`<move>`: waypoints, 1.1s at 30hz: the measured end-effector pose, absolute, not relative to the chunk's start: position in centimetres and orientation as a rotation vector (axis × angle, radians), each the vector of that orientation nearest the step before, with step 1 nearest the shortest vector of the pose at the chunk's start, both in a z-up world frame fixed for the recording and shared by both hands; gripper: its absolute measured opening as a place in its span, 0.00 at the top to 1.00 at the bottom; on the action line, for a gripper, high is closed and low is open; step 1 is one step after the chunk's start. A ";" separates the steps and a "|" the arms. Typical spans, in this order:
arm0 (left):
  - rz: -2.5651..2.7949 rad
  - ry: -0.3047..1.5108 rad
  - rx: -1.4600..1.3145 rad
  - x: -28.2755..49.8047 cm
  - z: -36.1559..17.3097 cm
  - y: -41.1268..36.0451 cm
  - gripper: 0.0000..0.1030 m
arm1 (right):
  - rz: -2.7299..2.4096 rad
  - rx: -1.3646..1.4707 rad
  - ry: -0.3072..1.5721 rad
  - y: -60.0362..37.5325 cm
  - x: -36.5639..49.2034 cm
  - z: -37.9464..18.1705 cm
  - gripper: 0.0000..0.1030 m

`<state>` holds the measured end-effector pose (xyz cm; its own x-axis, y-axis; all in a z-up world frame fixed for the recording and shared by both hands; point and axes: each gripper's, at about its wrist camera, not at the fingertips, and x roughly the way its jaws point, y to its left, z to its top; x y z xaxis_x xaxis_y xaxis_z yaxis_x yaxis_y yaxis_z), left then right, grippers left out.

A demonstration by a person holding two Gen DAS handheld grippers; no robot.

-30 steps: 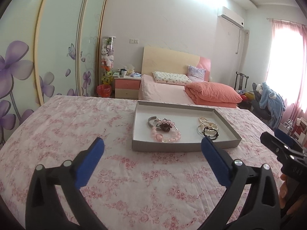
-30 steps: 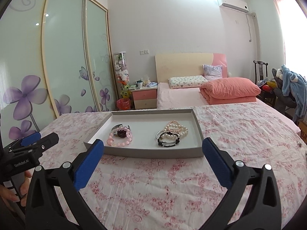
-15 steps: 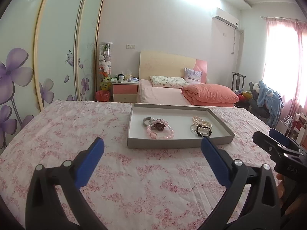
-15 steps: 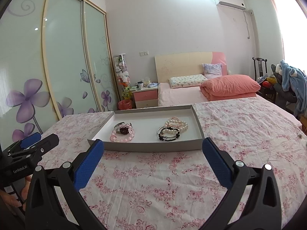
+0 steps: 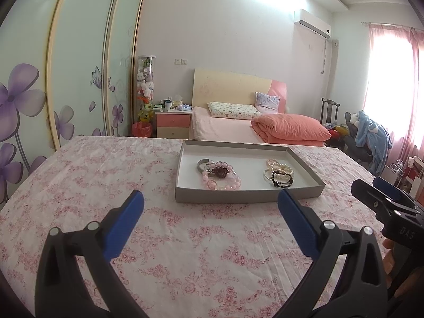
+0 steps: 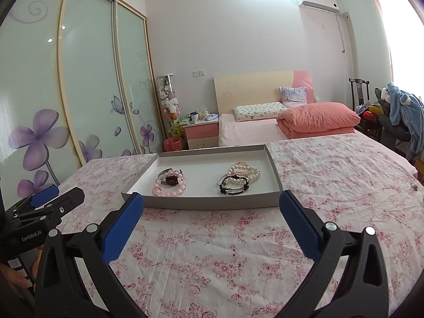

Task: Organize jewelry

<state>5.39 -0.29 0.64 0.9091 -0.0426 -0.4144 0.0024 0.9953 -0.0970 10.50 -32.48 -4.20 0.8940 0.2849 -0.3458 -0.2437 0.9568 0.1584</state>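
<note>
Pink glass beads, a dark beaded piece and a grey cuff make 1 cluster (image 5: 217, 174) in the left half of the grey tray (image 5: 249, 198); pearl strands with a black bracelet (image 5: 279, 172) make a 2nd in the right half. The tray rests on the floral-covered surface (image 5: 185, 238). Grouped like this, the jewelry could be already sorted or waiting to be separated; you cannot settle which from here.

Your left tongs (image 5: 210, 209) and right tongs (image 6: 211, 209) both stand wide apart, holding nothing, short of the tray's near wall. If you reach in, come down over 1 bracelet only, since the pieces overlap and can drag neighbours.

Your right view separates the black bracelet (image 6: 234, 184) from the pearls more clearly and shows a small dark speck (image 6: 414, 186) on the cloth far right; the left view does not.
</note>
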 end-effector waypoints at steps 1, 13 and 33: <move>-0.024 0.430 -0.095 5.4 0.6 -0.3 0.04 | 0.276 0.113 0.376 -32.5 10.5 -4.2 0.02; -0.028 0.439 -0.094 5.6 0.3 -0.4 0.04 | 0.276 0.115 0.379 -32.3 10.5 -4.4 0.02; -0.029 0.454 -0.087 5.9 -0.1 -0.6 0.04 | 0.278 0.116 0.387 -32.2 10.5 -4.7 0.02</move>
